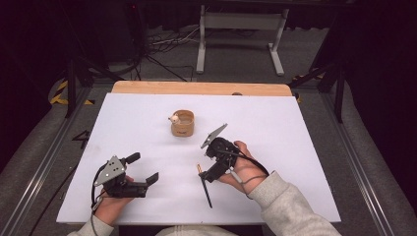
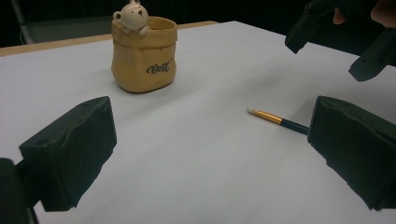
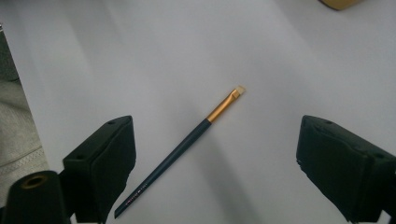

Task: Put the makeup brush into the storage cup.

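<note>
Brush (image 3: 187,142): slim dark handle, gold ferrule, short pale bristle tip. It lies flat on the white bench (image 1: 295,147), untouched, below and between the wide-spread jaws of the right tool (image 3: 215,163). Left tool (image 2: 210,154) also stands wide, empty.

We note a yellow sack-shaped pot (image 1: 182,123) upright on the white worktop (image 1: 295,147), well beyond the right claw and apart from it, dark lettering on its front. A small bear figure (image 2: 133,16) perches on its rim. Past the worktop's far wooden edge (image 1: 196,88): a metal stand (image 1: 241,34), cables (image 1: 167,44) on the floor.
</note>
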A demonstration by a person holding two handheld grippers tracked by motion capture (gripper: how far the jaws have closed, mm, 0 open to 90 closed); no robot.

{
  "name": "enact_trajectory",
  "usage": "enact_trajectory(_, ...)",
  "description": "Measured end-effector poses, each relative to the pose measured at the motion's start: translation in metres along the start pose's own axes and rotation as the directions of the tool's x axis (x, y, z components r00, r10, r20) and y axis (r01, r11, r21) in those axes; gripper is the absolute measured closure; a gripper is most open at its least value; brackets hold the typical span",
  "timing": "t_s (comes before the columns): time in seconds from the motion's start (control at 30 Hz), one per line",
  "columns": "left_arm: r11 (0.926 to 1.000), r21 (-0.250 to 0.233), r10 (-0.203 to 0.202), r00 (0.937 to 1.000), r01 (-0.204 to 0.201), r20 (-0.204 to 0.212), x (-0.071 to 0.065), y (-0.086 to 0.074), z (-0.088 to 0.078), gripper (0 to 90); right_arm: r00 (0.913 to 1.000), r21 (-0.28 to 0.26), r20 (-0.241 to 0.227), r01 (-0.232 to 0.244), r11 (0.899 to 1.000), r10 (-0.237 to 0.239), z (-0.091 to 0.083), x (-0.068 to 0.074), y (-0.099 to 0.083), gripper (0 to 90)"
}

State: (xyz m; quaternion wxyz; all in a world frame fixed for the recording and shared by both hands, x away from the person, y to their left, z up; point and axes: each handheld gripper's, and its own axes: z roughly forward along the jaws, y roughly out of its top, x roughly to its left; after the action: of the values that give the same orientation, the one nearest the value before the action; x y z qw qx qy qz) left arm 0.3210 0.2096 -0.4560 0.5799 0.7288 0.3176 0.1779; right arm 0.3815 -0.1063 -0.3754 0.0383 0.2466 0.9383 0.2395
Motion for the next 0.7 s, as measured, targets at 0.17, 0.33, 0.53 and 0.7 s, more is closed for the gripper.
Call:
enact_trajectory(0.17,1.0000,-0.003,-0.004,1.0000,0.004,0.001,0.000,0.000,0.000,2.1,1.0000,0.023,-0.008,0.001,1.000,0.000,0.009,0.003,0.001,13.1)
enact_trajectory(0.33,1.0000,0.002,-0.008,1.0000,0.008,0.004,0.000,0.000,0.000,2.0,0.9999,0.036,-0.014,0.005,0.999,-0.005,0.017,0.006,0.000,14.1)
enact_trajectory(0.53,0.9999,0.010,-0.014,0.9999,0.014,0.007,0.000,0.000,0.000,2.2,0.9998,0.087,-0.012,0.017,0.996,-0.016,0.029,0.009,-0.001,14.7)
enact_trajectory(0.7,0.9995,0.024,-0.019,0.9998,0.019,0.008,0.001,0.000,0.001,2.4,0.9997,0.134,0.003,0.024,0.991,-0.024,0.036,0.009,-0.001,15.4)
